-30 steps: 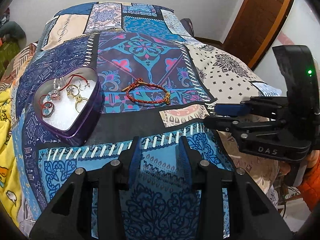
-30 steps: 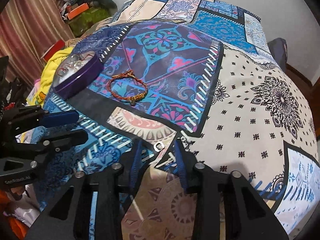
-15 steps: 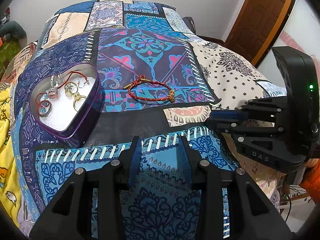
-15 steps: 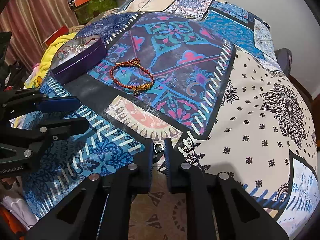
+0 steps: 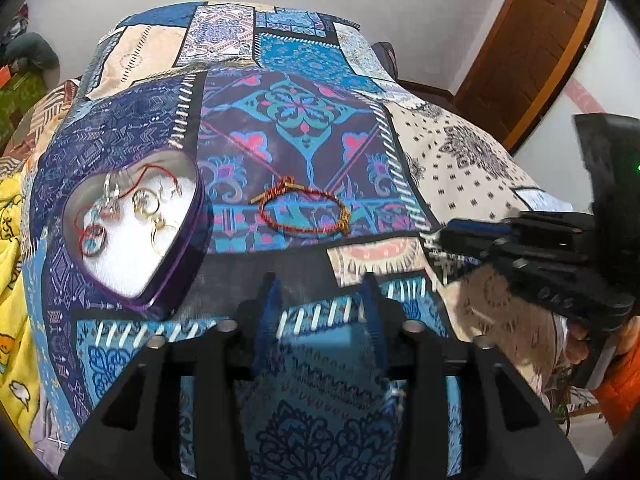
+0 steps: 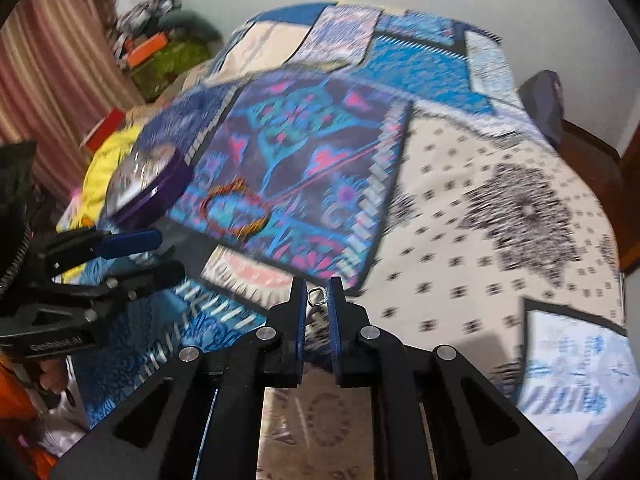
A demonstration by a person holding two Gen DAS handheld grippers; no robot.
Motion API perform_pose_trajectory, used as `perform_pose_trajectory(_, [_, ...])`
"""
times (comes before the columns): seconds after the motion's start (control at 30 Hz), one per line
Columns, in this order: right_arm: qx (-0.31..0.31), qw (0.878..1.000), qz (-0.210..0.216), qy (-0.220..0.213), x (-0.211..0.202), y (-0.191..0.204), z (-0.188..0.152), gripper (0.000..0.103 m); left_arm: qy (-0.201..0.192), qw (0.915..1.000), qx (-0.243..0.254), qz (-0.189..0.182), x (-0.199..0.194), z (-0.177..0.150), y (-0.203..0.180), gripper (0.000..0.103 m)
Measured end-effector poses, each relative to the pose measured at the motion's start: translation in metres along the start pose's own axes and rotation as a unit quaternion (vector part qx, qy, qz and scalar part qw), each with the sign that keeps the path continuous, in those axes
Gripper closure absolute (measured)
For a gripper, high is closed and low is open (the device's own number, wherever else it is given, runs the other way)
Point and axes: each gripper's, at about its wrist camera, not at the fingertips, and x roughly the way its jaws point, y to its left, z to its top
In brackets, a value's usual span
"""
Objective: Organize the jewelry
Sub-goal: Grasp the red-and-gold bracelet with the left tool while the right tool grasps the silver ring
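A purple heart-shaped tin [image 5: 132, 236] with rings, earrings and a red cord inside sits on the patchwork bedspread at the left. A red-and-gold braided bracelet [image 5: 304, 212] lies on the cloth to its right; it also shows blurred in the right wrist view [image 6: 234, 212]. My left gripper [image 5: 320, 300] is open and empty, near the bed's front edge. My right gripper [image 6: 318, 294] is shut on a small silver ring [image 6: 316, 295], lifted just above the cloth; it also shows in the left wrist view [image 5: 448, 240].
The patchwork bedspread [image 5: 304, 120] covers the whole bed. A yellow blanket [image 5: 12, 216] lies off the left side. A wooden door [image 5: 532, 40] stands at the back right. Clutter and a striped curtain [image 6: 52, 60] are at the far left of the right wrist view.
My right gripper closed on the small silver ring lying on the cloth and has started lifting it. The left gripper stayed open and drew slightly back.
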Motion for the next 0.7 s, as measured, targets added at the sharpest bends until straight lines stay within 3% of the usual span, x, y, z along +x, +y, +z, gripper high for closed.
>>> perform_pose_trajectory(0.03, [0.003, 1.0, -0.002, -0.005, -0.003, -0.002, 0.001, 0.094, -0.004, 1.0, -0.006, 0.001, 0.001, 0.002, 0.0, 0.047])
perform_pose_trajectory(0.2, [0.013, 1.0, -0.007, -0.026, -0.01, -0.008, 0.005, 0.094, -0.002, 0.9999, -0.014, 0.003, 0.014, 0.016, -0.003, 0.046])
perform_pose_trajectory(0.43, [0.012, 0.999, 0.008, -0.034, -0.009, -0.009, 0.006, 0.094, 0.011, 0.9988, -0.01, 0.046, 0.045, 0.031, -0.005, 0.046])
perform_pose_trajectory(0.7, [0.021, 0.999, 0.017, -0.039, -0.006, -0.017, 0.006, 0.094, 0.022, 0.9979, 0.03, 0.054, 0.064, 0.045, -0.015, 0.045])
